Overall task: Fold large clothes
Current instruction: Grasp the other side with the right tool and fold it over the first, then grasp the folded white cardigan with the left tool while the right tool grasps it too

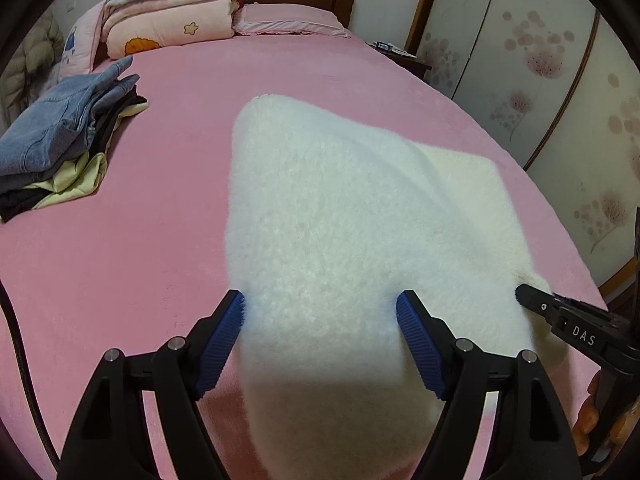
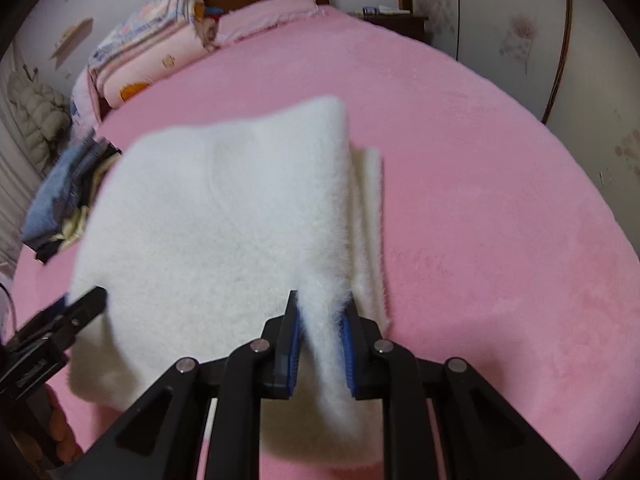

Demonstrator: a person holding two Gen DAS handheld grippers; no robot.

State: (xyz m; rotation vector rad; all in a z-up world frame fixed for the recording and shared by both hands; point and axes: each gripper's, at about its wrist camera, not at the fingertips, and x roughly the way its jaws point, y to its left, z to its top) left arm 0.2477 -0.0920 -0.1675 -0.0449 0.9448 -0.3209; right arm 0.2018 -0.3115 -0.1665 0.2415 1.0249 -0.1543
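**Tech A:** One pink bed [image 1: 120, 240] carries everything. State the position of the garment.

**Tech B:** White fleece garment [image 1: 340, 220] lies mid-bed, partly folded. Its near edge is raised off the bed toward both wrist views. A flatter cream layer [image 1: 460, 168] shows under the far right side. Well to the left sits a stack of folded clothes [image 1: 60, 136], denim on top. Quilts [image 1: 168, 12] are piled by the headboard.

**Tech A:** Handling properties?

**Tech B:** Judged soft, limp and thick-piled. Probably light for its bulk. It will not hold an edge by itself and will sag between two hold points. The pile looks slippery against itself, so the layers may slide apart. Not fragile.

**Tech A:** State of the tongs?

**Tech B:** Left tongs [image 1: 320, 320]: spread wide, blue pads either side of the near edge, not pinching. Contact at the pad tips cannot be confirmed. Right tongs [image 2: 322, 328]: drawn in on a ridge of the fleece at its near right edge, pinching it between the pads.

**Tech A:** Where to take hold?

**Tech B:** Near edge, toward its two corners, both layers together. Bite deep, past the pile, into the fabric itself. Keep the two holds level so the span stays taut.
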